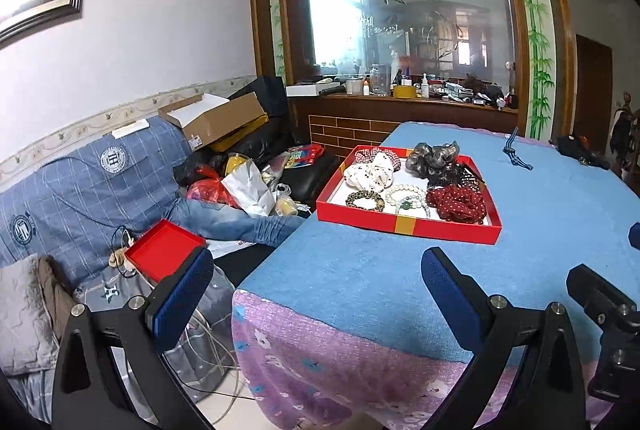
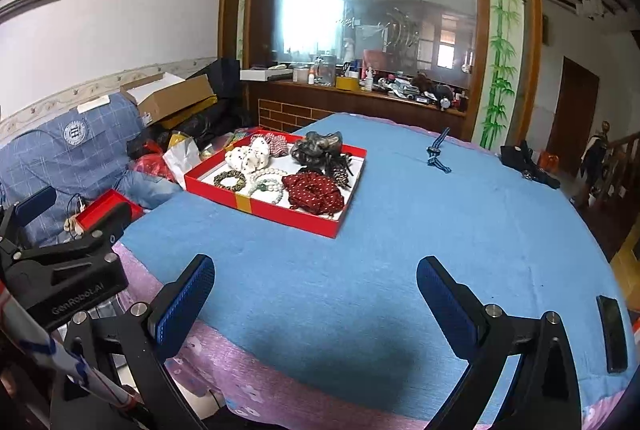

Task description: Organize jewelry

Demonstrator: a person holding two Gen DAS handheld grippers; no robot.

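Right wrist view: both the right hand-held gripper (image 2: 314, 294) and left hand-held gripper (image 1: 316, 290) are wide apart, empty. In the red tray (image 2: 280, 212), the bead bracelet (image 2: 269, 185) looks hard and slippery; pinch its strand. The scrunchies look soft.

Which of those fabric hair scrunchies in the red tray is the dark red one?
The polka-dot scrunchie in the red tray's near right corner; the others are white, grey and checked.
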